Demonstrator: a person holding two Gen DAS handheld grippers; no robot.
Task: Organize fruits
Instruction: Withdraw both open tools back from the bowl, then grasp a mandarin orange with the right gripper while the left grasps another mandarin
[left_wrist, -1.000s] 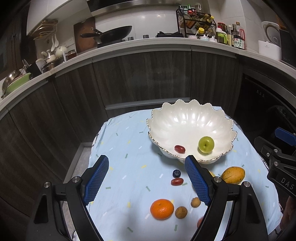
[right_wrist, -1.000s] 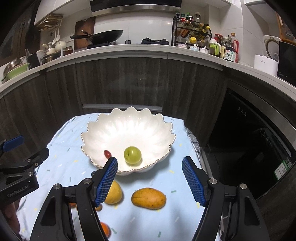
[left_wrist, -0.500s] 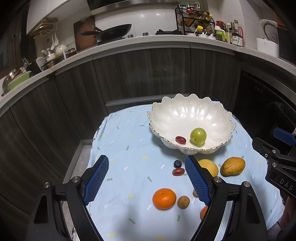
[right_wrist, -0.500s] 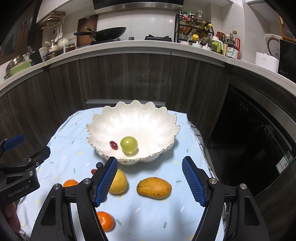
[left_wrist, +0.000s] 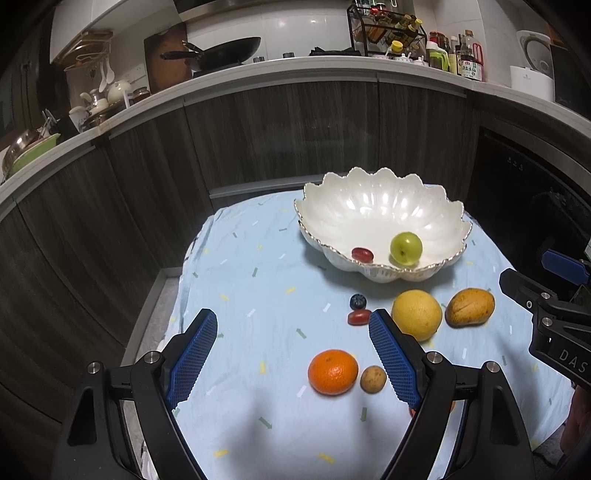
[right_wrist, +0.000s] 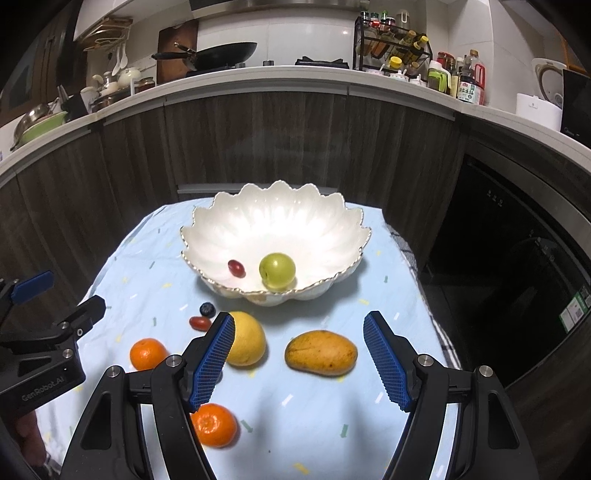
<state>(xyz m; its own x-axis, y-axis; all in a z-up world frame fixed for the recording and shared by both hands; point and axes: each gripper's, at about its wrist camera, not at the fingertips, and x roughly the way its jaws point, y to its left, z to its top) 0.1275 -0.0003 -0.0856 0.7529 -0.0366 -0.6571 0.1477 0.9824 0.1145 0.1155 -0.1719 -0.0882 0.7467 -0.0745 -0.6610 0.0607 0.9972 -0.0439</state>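
- Resting at the far end of a pale blue tablecloth (left_wrist: 258, 295) is a white scalloped bowl (right_wrist: 273, 218), in which a green apple (right_wrist: 277, 270) and a small red fruit (right_wrist: 236, 268) are seen just apart.
- A yellow round fruit (right_wrist: 247, 343) and a mango (right_wrist: 321, 352) are laid side by side on the cloth in front of the bowl, not touching.
- A blueberry (left_wrist: 358, 301) and a second red fruit (left_wrist: 359, 317) are found just left of the yellow fruit, nearly touching.
- Nearer the cameras, an orange (left_wrist: 333, 372) is placed beside a small brown fruit (left_wrist: 373, 379); another orange (right_wrist: 214, 424) is seen lower in the right view.
- The left gripper (left_wrist: 291, 363) is held above the cloth, fingers wide apart, nothing between them.
- The right gripper (right_wrist: 299, 360) is held with fingers apart and empty, the mango framed between them below.
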